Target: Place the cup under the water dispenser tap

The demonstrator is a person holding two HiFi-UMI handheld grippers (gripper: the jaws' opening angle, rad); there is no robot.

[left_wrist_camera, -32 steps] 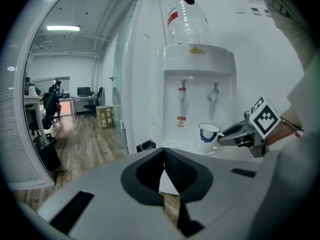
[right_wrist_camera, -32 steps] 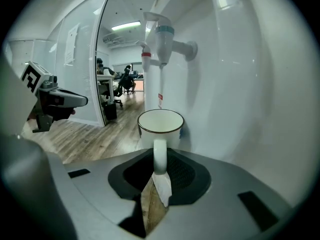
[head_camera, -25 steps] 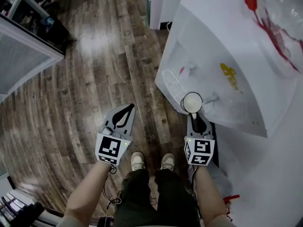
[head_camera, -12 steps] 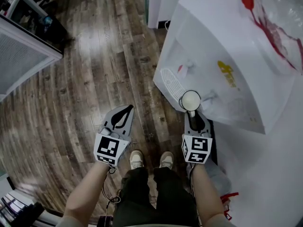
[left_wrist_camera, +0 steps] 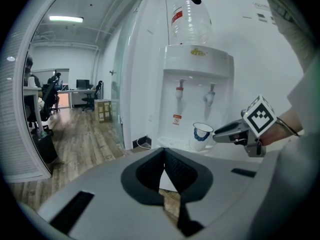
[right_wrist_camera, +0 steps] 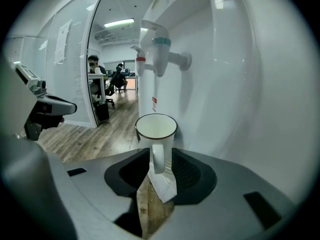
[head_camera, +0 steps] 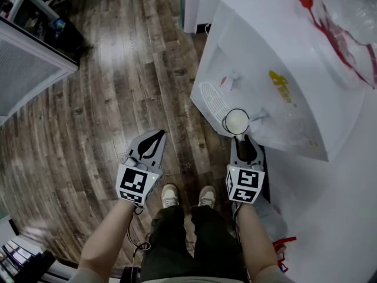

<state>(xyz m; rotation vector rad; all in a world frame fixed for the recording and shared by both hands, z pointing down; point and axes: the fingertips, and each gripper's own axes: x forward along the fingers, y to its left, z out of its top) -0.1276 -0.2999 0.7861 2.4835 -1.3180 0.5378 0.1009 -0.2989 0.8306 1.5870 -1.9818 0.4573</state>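
A white cup [head_camera: 237, 121] with a dark rim stands upright at the foot of the white water dispenser [head_camera: 283, 58], below the blue tap [right_wrist_camera: 161, 54]. In the left gripper view the cup [left_wrist_camera: 201, 135] shows a blue mark and sits on the dispenser's ledge. My right gripper [head_camera: 240, 139] reaches to the cup from behind. Its jaws are opening, and the cup's handle [right_wrist_camera: 157, 159] stands between them with a gap on each side. My left gripper [head_camera: 154, 135] hangs over the wood floor to the left, its tips together on nothing.
A red tap [right_wrist_camera: 141, 64] is left of the blue one, above a ribbed drip grille [head_camera: 212, 102]. A clear bottle [left_wrist_camera: 190, 19] tops the dispenser. A white cabinet [head_camera: 29, 69] stands at the left. My shoes [head_camera: 188, 198] are on the floor. People sit at desks [right_wrist_camera: 107, 81] far off.
The cup and my right gripper have edged slightly toward the dispenser. My left gripper has stayed where it was.
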